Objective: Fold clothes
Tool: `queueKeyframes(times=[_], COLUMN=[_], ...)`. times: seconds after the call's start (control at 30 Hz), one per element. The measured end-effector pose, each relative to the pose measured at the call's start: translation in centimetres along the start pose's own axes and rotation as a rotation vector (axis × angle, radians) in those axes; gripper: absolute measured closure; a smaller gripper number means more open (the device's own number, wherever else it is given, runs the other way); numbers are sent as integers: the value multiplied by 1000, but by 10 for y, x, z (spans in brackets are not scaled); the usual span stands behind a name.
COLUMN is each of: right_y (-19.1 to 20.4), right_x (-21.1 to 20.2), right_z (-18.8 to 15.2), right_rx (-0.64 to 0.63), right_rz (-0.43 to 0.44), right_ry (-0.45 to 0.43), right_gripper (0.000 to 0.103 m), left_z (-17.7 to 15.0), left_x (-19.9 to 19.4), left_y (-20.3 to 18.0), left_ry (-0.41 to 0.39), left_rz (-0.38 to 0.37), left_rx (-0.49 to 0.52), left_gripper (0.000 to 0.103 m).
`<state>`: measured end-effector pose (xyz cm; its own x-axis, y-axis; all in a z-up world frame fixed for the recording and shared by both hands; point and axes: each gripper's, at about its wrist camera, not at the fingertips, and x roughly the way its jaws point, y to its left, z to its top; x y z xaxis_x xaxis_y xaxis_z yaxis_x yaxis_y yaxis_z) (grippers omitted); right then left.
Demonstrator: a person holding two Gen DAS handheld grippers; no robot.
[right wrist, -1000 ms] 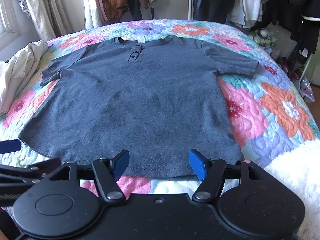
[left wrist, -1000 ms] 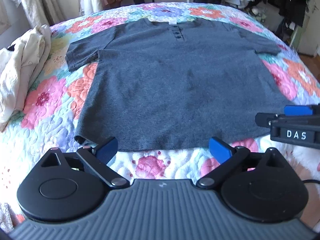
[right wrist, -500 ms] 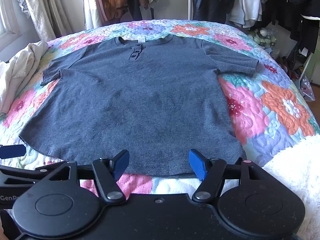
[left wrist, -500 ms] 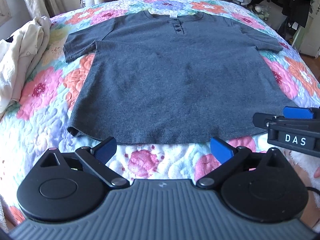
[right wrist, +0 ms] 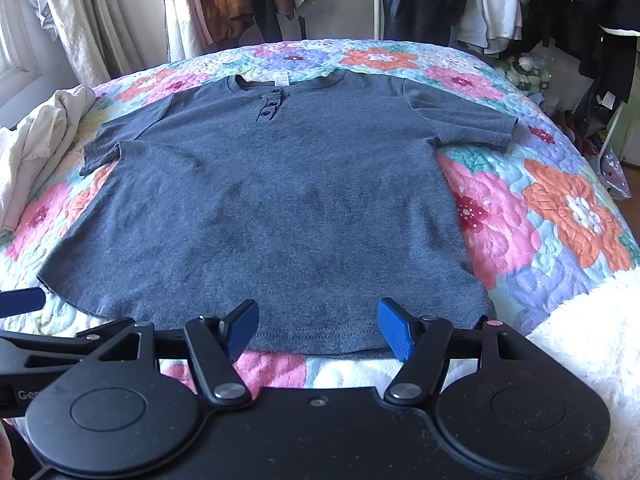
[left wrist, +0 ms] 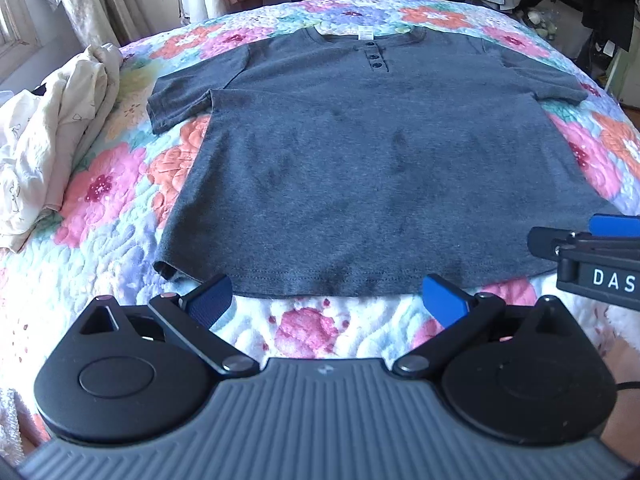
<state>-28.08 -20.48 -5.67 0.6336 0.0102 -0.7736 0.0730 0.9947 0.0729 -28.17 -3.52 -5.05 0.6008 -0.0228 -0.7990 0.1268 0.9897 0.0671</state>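
Note:
A dark grey short-sleeved henley shirt [left wrist: 372, 168] lies flat and face up on the floral quilt, collar far, hem near; it also shows in the right wrist view [right wrist: 280, 208]. My left gripper [left wrist: 326, 302] is open and empty, just short of the hem near its left part. My right gripper [right wrist: 318, 328] is open and empty, with its blue fingertips over the hem near the right part. The right gripper also shows at the right edge of the left wrist view [left wrist: 592, 248].
The floral quilt [right wrist: 560, 208] covers the bed. A pile of cream clothes [left wrist: 52, 148] lies at the bed's left side. A white fluffy blanket [right wrist: 592, 344] lies at the near right. Hanging clothes [right wrist: 500, 0] stand behind the bed.
Both views have shifted slightly; the left gripper has tilted up and the shirt sits lower and nearer in its view. Both grippers stay open and the shirt has not moved.

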Motion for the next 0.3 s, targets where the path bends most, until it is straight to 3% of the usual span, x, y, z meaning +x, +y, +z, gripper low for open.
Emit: queueKeyframes(times=[0.3], right_y=[-1], right_x=[1], right_z=[0], right_rx=[7], right_rz=[4], right_ry=[0], right_gripper=[32], left_z=[1], left_x=[1], left_y=[1], left_ry=[10], left_rz=[-7], left_rx=[-11], left_gripper=[0])
